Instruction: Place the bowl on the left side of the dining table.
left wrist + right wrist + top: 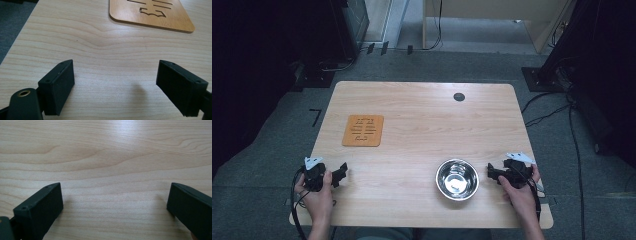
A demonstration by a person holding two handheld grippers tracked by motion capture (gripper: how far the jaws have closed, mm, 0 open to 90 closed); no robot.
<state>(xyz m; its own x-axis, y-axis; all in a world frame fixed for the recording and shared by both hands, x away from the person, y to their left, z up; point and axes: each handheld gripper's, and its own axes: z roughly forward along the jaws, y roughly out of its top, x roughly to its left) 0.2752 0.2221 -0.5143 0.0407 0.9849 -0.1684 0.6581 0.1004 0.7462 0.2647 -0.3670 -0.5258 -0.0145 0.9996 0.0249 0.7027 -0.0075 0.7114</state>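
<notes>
The bowl [457,179] sits upright on the near right part of the table [422,115], its mouth facing straight up; being round, it has no long axis to speak of. It is shiny metal with a smooth, mirror-like inside, and nothing lies in it.

Just to its right is the right gripper [493,173], held in the person's right hand [521,194] and pointing left toward the bowl — close beside the rim, though whether it touches cannot be told. In the right gripper view its two black jaws stand wide apart with only bare wood grain between them.

Well apart, at the near left edge, the left gripper [343,171] rests in the left hand [317,197] and points right and a little away. Its jaws are likewise spread wide and grip nothing, as the left gripper view shows.

Beyond the left gripper, farther back on the left, lies a flat mat [363,130] — a square of orange-brown wood with rounded corners and slots cut through it. The table is pale wood with a wavy grain, and a small dark round hole [459,97] sits near its far edge.
</notes>
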